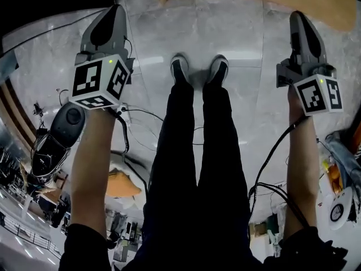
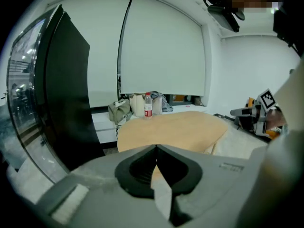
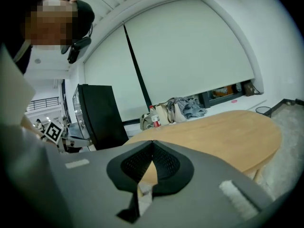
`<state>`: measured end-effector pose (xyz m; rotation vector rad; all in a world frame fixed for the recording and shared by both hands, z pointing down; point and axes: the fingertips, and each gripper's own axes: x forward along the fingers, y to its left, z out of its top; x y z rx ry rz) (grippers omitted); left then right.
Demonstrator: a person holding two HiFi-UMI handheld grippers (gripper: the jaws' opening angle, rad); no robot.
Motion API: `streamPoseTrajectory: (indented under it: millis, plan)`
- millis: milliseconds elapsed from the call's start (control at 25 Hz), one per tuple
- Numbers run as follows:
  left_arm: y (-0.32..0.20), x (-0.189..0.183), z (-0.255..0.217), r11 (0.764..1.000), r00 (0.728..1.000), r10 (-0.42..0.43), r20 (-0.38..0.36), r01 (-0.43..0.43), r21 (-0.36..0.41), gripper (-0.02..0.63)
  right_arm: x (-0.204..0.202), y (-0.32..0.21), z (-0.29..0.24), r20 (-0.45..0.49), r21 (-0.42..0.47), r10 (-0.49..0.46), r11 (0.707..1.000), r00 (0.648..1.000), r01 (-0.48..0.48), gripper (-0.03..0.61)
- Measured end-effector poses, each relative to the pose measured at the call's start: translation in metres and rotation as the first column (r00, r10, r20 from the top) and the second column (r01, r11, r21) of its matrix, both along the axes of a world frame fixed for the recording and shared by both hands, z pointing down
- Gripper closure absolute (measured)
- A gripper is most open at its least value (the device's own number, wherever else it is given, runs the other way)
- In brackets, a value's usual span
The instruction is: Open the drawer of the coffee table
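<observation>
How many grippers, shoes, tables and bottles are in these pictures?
Grippers: 2, left gripper and right gripper
Shoes: 2, left shoe and right shoe
Tables: 1, wooden table
Bottles: 1, red-labelled bottle
Total: 6

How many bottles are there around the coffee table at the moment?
1. The bottle, red-labelled, stands beyond the far edge of the coffee table, among the bags by the wall. Others may be hidden behind those bags.

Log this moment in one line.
left gripper: shut, empty | right gripper: shut, empty | table: ahead, untouched | drawer: not in view
</observation>
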<state>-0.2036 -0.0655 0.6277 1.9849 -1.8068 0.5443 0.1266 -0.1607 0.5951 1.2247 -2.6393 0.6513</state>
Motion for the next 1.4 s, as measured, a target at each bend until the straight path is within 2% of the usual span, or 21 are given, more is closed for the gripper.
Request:
streamPoseTrajectory:
  millis: [200,320,520,760,1000,1280,1400]
  plan:
    - [0.006,-0.004,0.061,0.997,0.998,0.047,0.034,-0.044,-0.067,0.603,-0.009,0.007,0.056,-0.007,-0.047,-0.004,0.999,1.0,0.004,0.575]
    - [0.007,-0.003,0.088,0.993,0.997,0.069,0.029,-0.066,-0.102,0.584,-0.016,0.016,0.09,0.035,-0.117,0.007,0.993,0.999,-0.002,0.572]
    - [0.01,0.002,0.122,0.981,0.995,0.098,-0.003,-0.097,-0.17,0.501,-0.023,0.03,0.131,0.13,-0.24,0.036,0.971,0.991,-0.004,0.501]
    - [0.002,0.002,0.146,0.971,0.992,0.128,-0.01,-0.127,-0.201,0.43,-0.037,0.032,0.165,0.223,-0.324,0.039,0.945,0.974,0.036,0.383]
    - [-0.019,0.002,0.2,0.959,0.985,0.172,0.03,-0.161,-0.234,0.373,-0.057,0.024,0.223,0.301,-0.349,-0.009,0.93,0.954,0.119,0.287]
    - [-0.046,-0.009,0.234,0.971,0.982,0.166,0.087,-0.148,-0.188,0.371,-0.066,-0.008,0.278,0.432,-0.321,0.016,0.937,0.902,0.137,0.282]
    - [-0.045,-0.007,0.244,0.977,0.984,0.149,0.099,-0.131,-0.17,0.371,-0.066,-0.016,0.295,0.439,-0.294,-0.007,0.944,0.899,0.151,0.276]
